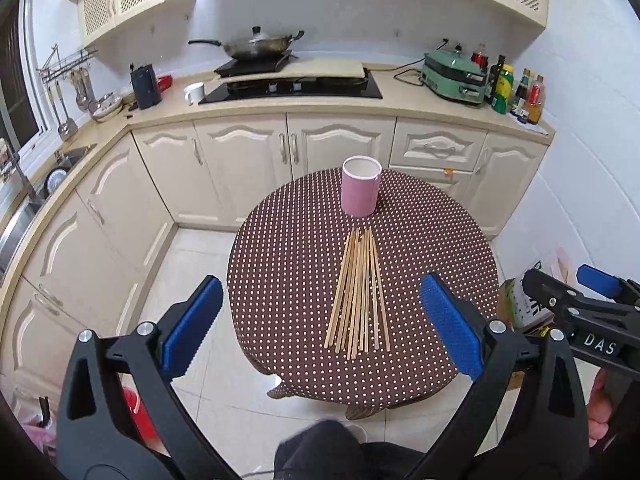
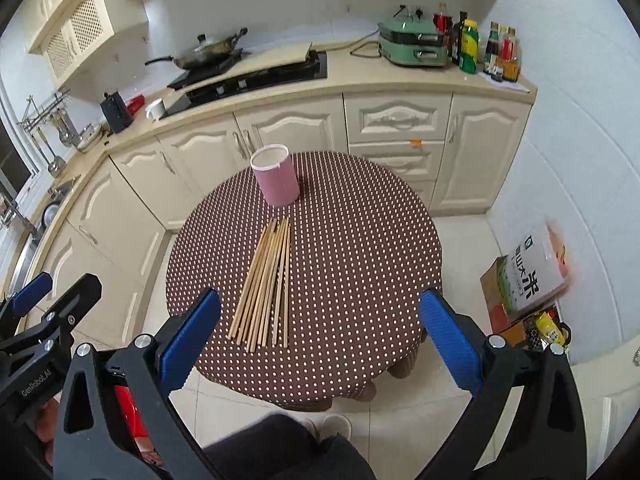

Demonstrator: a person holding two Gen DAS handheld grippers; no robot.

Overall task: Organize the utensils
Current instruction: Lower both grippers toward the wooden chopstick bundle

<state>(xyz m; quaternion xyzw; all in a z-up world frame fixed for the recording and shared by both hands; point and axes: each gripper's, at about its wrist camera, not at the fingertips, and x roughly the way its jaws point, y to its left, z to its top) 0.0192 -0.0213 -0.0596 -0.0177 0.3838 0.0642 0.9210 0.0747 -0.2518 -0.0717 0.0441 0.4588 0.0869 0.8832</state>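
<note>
All chopsticks [image 1: 358,294] lie loose on the table [image 1: 432,248] just before the empty pink cup [image 1: 361,191], nothing organized yet; left gripper [image 1: 320,320] and right gripper [image 2: 320,320] hover with jaws wide, holding nothing.

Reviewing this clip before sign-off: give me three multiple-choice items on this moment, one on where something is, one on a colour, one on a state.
1. Where do the chopsticks lie?
A. Inside the holder
B. On the table, in front of the holder
C. On the kitchen counter

2. What colour is the holder outside?
A. Pink
B. Green
C. Black

3. How are the two grippers?
A. Both open and empty
B. Left shut on chopsticks
C. Right shut on the holder

Answers:
1. B: the bundle lies fanned out on the dotted table, short of the holder's base.
2. A: its wall is pink, with a white inside.
3. A: the left gripper and the right gripper have their blue pads wide apart with nothing between them.
</note>
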